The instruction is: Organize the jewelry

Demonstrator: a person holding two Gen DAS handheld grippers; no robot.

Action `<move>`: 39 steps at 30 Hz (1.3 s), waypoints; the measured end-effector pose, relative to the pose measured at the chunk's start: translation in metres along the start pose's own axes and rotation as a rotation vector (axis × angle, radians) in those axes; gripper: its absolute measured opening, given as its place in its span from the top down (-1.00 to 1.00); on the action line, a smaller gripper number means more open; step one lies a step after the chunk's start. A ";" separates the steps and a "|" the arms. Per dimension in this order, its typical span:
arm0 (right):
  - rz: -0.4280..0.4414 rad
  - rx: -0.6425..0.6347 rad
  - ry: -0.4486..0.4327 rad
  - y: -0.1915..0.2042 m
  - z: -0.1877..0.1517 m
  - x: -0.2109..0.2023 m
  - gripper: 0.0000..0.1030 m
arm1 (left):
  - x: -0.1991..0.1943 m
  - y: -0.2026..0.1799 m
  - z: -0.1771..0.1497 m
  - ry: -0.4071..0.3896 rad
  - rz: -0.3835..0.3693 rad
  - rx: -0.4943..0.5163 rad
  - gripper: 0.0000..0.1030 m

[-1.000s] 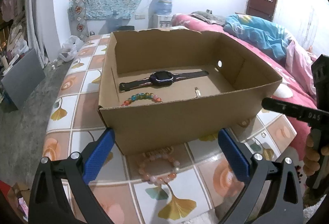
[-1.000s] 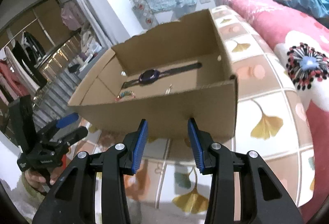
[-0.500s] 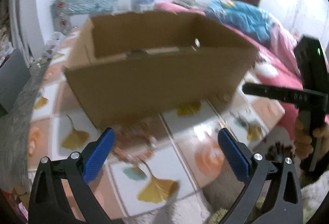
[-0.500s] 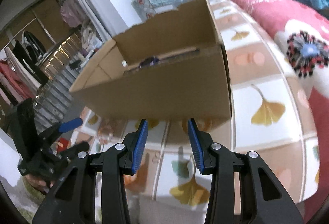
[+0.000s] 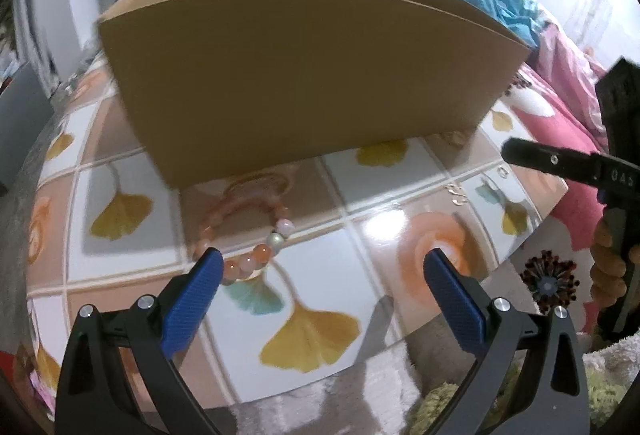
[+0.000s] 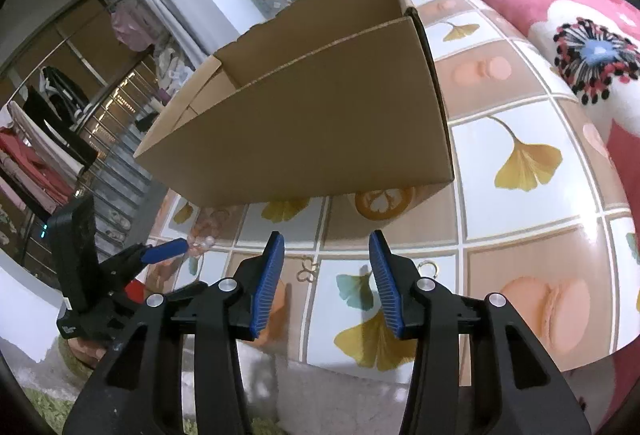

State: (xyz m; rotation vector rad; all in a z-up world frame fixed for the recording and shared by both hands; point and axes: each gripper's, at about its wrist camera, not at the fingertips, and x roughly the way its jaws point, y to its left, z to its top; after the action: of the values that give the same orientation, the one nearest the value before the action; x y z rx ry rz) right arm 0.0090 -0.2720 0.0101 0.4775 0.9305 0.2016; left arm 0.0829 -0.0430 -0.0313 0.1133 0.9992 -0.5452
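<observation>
The bead bracelet [image 5: 244, 235], a ring of orange, pink and pale beads, lies on the tiled table [image 5: 360, 227] just in front of the cardboard box [image 5: 304, 75], at about 11 o'clock from the left gripper [image 5: 320, 275] in the left wrist view. Its near beads sit beside the tip of the left-hand finger [image 5: 196, 291]; whether they touch cannot be told. The left gripper's fingers stand wide apart and hold nothing.

Further out, at about 2 o'clock in the same view, a small gold earring [image 5: 456, 193] and a small ring [image 5: 502, 171] lie near the table edge. In the right wrist view they sit just ahead of the right gripper [image 6: 326, 279], the earring at roughly 11 o'clock and the ring at 1 o'clock. That gripper's fingers are partly apart and opening, with nothing between them.

The step in hand looks like picking up the bracelet with the left gripper. To do it well, the person would likely shift the gripper toward 11 o'clock so one strand of beads sits between the fingers, come down close to the glossy tile, and close gently on the beads. Round beads may roll or slip, so a slow pinch across the cord seems safer. The box wall is high, so the lift must clear it.

The only writing seen is a few mirrored letters on the right gripper's arm in the left wrist view, too unclear to read.
</observation>
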 end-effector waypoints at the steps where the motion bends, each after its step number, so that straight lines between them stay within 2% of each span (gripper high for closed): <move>1: 0.001 0.000 0.002 0.000 0.000 0.001 0.14 | -0.001 0.004 -0.001 0.002 0.005 -0.020 -0.91; 4: 0.000 -0.006 0.000 0.002 0.000 0.000 0.11 | -0.007 0.011 0.000 -0.010 -0.005 -0.062 -0.91; 7: -0.003 -0.009 -0.007 0.002 -0.001 -0.004 0.09 | -0.015 0.010 0.003 -0.043 -0.022 -0.061 -0.91; 11: -0.028 -0.007 -0.001 -0.003 -0.006 -0.008 0.08 | -0.018 -0.006 0.006 -0.059 -0.039 -0.009 -0.91; 17: -0.081 -0.009 0.018 -0.008 -0.020 -0.012 0.08 | -0.006 -0.040 0.006 -0.034 -0.040 0.100 -0.91; 26: -0.142 -0.011 0.024 -0.016 -0.033 -0.014 0.10 | 0.016 -0.070 0.008 0.009 0.028 0.185 -0.91; 33: -0.165 -0.042 0.012 -0.013 -0.034 -0.013 0.10 | 0.035 -0.077 0.008 0.093 0.080 0.185 -0.91; 39: -0.176 -0.043 0.005 -0.013 -0.032 -0.013 0.23 | 0.039 -0.079 0.007 0.099 0.100 0.173 -0.91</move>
State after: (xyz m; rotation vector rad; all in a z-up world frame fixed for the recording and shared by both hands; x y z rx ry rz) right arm -0.0251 -0.2778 -0.0031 0.3532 0.9658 0.0628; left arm 0.0666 -0.1283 -0.0474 0.3451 1.0356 -0.5379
